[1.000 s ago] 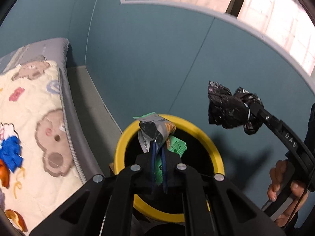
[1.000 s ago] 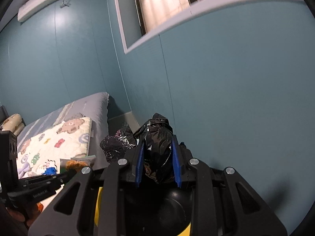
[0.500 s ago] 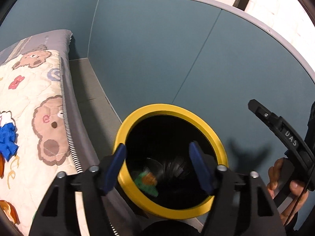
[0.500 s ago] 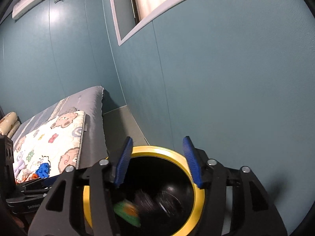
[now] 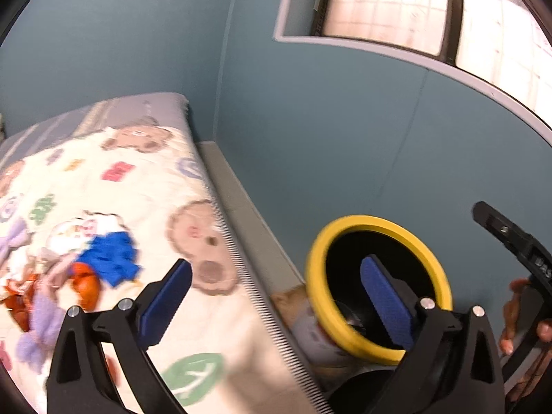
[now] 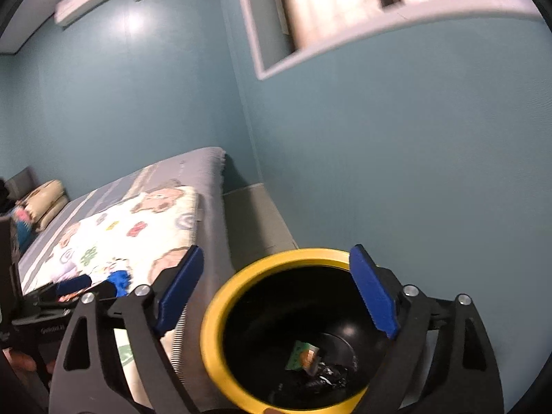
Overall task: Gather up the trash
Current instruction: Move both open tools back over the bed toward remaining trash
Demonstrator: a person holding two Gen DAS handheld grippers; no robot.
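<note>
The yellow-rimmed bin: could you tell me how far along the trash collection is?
Done: a green wrapper and crumpled black plastic lie in the yellow-rimmed bin. In hand: nothing; the left hand-held gripper and right hand-held gripper have just been opening, jaws wide and empty. Left: blue, orange and purple items on the quilt, blurred; whether they are trash is unclear.

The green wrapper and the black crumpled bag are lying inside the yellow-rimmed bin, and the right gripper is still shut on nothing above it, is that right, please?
Not quite: the right gripper is open, its jaws having just spread wide, as the right wrist view shows. The green wrapper and black crumpled bag do lie inside the yellow-rimmed bin.
</note>
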